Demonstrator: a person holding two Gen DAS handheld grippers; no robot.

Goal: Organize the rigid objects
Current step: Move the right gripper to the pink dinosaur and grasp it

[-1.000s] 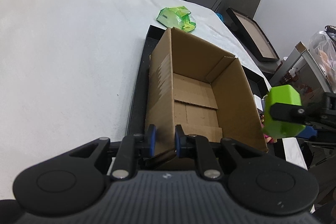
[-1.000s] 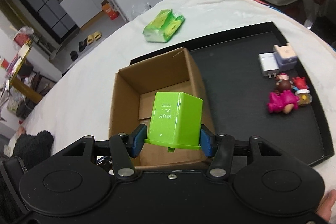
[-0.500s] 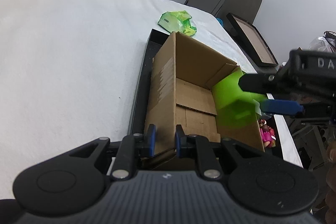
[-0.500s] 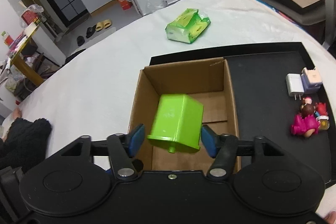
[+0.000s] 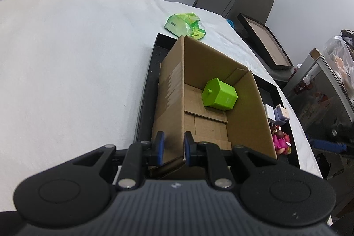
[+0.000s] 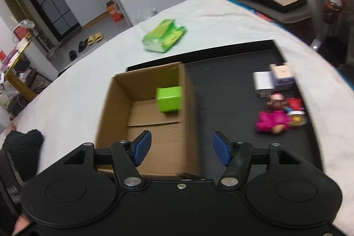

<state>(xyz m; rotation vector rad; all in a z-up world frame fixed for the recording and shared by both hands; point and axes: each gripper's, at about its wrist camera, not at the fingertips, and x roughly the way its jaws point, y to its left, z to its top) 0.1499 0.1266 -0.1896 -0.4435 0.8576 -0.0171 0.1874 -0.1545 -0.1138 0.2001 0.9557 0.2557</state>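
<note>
A green plastic block [image 5: 219,94] lies tipped on its side inside an open cardboard box [image 5: 212,116], toward the box's far corner, during a tidying of rigid items. The left gripper [image 5: 172,148] is clamped on the box's near wall, apparently to steady it as things are dropped in. The right gripper [image 6: 181,148] hangs above the box's near edge with its blue pads spread wide and nothing between them. The box stands at one end of a black tray [image 6: 234,72]; two small chargers [image 6: 273,79] and a cluster of toy figures [image 6: 279,116] wait near the tray's opposite edge, likely next to be packed. A green wrapped packet [image 5: 184,24] sits on the table just beyond the tray's far edge.
</note>
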